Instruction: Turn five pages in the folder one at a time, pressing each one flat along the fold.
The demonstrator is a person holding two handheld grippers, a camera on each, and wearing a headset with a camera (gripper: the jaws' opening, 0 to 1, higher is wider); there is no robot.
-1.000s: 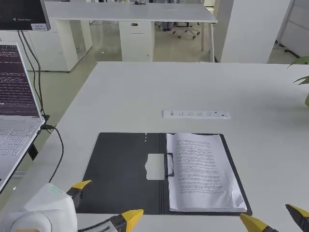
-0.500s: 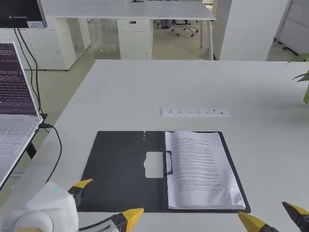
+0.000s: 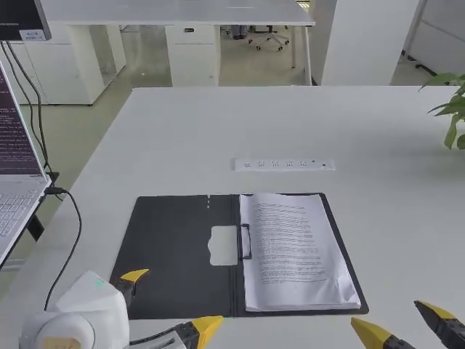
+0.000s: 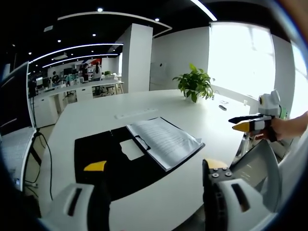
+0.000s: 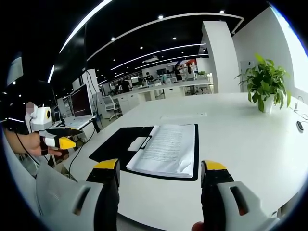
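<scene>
A black folder [image 3: 174, 254] lies open on the white table, its stack of printed pages [image 3: 290, 247] clipped on the right half. The same folder [image 4: 120, 159] and pages [image 4: 163, 139] appear in the left gripper view, and the folder [image 5: 118, 142] with its pages [image 5: 168, 147] in the right gripper view. My left gripper [image 3: 171, 302] hovers open near the folder's front left corner, holding nothing. My right gripper [image 3: 403, 323] is open just beyond the front right corner, off the paper. Both have yellow tips.
A white power strip [image 3: 283, 165] lies behind the folder. An open laptop [image 3: 14, 167] with a black cable [image 3: 69, 225] stands at the left edge. A potted plant [image 3: 450, 109] sits at the far right. Desks and office chairs stand beyond the table.
The head camera has tilted and shifted, so the folder sits slightly higher and more to the left in the picture. Both grippers stay open near the table's front edge.
</scene>
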